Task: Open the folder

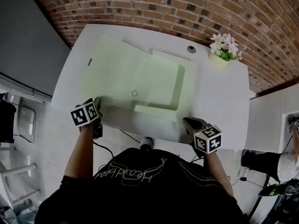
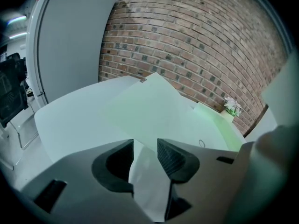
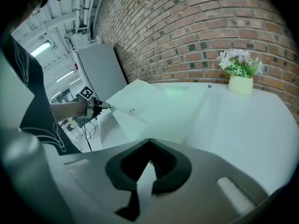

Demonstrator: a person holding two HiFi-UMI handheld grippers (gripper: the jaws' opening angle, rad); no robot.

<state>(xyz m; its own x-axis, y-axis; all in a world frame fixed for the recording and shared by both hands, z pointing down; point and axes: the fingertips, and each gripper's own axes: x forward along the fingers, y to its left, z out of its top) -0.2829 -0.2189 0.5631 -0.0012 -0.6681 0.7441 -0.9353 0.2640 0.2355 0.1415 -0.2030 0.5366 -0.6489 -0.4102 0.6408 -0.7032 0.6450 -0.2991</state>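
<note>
A pale green folder (image 1: 126, 73) lies spread flat on the white table (image 1: 224, 101), its cover flap to the left and a pocketed side (image 1: 163, 85) to the right. A small ring clasp (image 1: 134, 93) sits near its front edge. My left gripper (image 1: 97, 102) hovers at the table's near left edge, just short of the folder's (image 2: 154, 106) front corner. Its jaws (image 2: 145, 146) are open with only the tabletop showing between them. My right gripper (image 1: 189, 122) is at the near right edge, tips together (image 3: 149, 143), nothing held. The folder (image 3: 154, 101) lies ahead of it.
A small pot of pale flowers (image 1: 223, 50) stands at the table's far right corner. A round cable grommet (image 1: 191, 49) is by the back edge. A brick wall (image 1: 163, 3) runs behind. A grey cabinet (image 1: 23, 36) and a chair (image 1: 14, 120) stand to the left.
</note>
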